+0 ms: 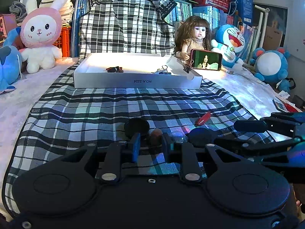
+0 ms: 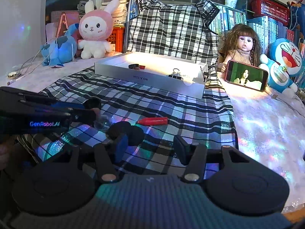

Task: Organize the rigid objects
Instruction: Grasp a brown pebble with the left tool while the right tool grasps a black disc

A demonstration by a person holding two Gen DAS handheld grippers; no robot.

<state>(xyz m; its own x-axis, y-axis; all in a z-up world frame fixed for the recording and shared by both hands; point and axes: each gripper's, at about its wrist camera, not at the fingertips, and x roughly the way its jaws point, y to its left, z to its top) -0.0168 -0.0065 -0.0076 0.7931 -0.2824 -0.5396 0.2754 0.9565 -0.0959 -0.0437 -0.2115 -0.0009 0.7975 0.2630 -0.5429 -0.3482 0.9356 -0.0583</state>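
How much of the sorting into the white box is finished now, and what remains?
Done: dark pieces and binder clips already lie in the white box. In hand: the left gripper is closed on a small brown object. Left on the cloth: two black discs, a clear ball and a red piece.

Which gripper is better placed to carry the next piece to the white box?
Left: the left gripper is closed around the small brown piece; the right gripper stands open, holding nothing.
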